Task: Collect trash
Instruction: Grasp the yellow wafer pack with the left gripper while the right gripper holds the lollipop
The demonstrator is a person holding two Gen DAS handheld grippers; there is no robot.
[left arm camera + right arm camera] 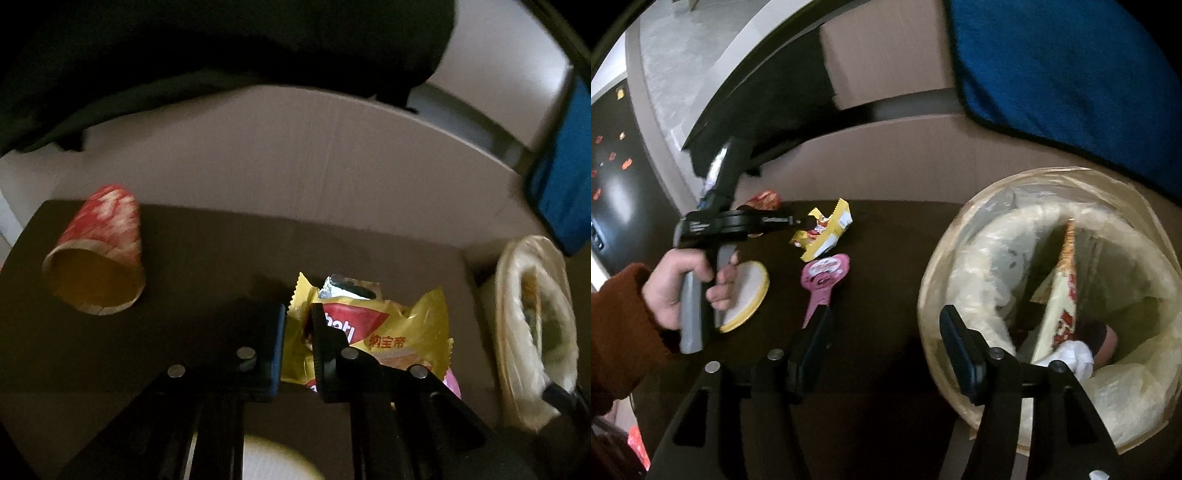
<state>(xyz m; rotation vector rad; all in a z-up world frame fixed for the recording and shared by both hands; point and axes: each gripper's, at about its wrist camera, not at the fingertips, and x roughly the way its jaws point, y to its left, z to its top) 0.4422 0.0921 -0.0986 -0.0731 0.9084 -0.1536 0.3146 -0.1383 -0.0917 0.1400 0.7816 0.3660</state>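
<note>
My left gripper (298, 314) is shut on the edge of a yellow snack wrapper (391, 332), held just above the dark table (192, 258); the wrapper also shows in the right wrist view (823, 232). A red paper cup (98, 254) lies on its side at the left. A pink lid (825, 273) and a round white lid (746, 295) lie on the table. My right gripper (882, 321) is open and empty, between the pink lid and the lined trash bin (960, 266), which holds several wrappers.
A blue cloth (1063, 66) lies on the beige sofa (879, 158) behind the table. A black garment (184, 55) hangs over the sofa at the back left. The bin stands at the table's right end (517, 332).
</note>
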